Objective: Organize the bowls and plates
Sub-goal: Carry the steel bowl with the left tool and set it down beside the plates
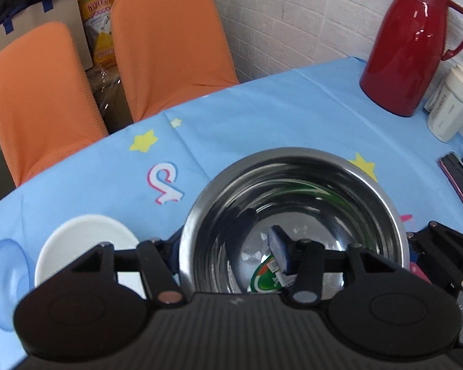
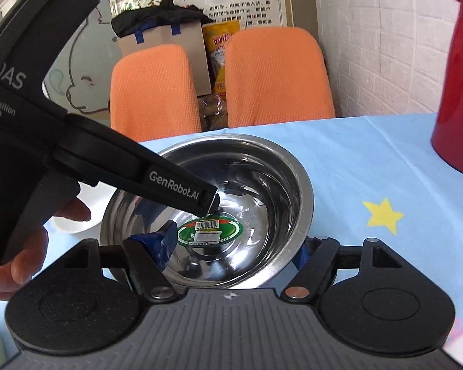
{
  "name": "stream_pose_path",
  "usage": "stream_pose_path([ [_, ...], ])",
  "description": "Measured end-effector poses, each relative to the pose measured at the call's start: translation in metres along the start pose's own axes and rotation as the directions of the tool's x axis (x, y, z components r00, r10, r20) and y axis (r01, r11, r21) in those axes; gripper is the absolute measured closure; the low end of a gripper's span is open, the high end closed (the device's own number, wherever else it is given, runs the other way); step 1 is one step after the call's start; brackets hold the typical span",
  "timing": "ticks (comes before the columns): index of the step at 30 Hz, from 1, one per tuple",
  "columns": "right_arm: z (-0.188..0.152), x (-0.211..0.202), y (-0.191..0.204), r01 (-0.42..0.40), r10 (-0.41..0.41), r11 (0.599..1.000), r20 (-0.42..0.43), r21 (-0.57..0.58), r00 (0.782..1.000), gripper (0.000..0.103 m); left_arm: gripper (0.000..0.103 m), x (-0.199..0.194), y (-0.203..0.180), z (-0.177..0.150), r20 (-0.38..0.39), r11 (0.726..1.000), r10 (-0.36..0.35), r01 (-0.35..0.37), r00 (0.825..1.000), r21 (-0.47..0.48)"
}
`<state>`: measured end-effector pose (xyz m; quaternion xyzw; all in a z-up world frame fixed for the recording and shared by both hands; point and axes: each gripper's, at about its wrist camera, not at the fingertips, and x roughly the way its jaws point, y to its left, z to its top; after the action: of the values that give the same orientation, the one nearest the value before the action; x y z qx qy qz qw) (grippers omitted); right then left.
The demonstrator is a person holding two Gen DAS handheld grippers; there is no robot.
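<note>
Sitting upright, mouth up, the steel bowl (image 1: 293,222) has both grippers' jaws gripping its rim.

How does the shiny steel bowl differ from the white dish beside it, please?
The shiny steel bowl is reflective metal; the white dish is matte and opaque.
The steel bowl looks larger and deeper than the white dish.
The steel bowl has a green label inside and gripper fingers straddling its rim; the white dish looks bare and is not between any fingers.
Both are round and sit over the blue star-print tablecloth.

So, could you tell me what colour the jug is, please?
Glossy red jug, clearest in the left wrist view.
</note>
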<state>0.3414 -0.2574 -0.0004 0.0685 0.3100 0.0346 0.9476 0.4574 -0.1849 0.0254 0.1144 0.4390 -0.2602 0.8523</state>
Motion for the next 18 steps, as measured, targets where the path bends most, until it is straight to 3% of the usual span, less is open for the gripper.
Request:
stream_pose_path([
  [12, -0.090, -0.087, 0.046, -0.049, 0.051, 0.998, -0.047, 0.047, 0.998, 0.040, 0.051, -0.073, -0.023, -0.146, -0.051, 0.998, -0.003, 0.000, 0.999, -0.069],
  [18, -0.120, -0.105, 0.069, -0.069, 0.070, 0.997, -0.081, 0.017, 0.994, 0.040, 0.051, -0.085, -0.015, -0.182, -0.065, 0.994, -0.015, 0.008, 0.998, -0.110],
])
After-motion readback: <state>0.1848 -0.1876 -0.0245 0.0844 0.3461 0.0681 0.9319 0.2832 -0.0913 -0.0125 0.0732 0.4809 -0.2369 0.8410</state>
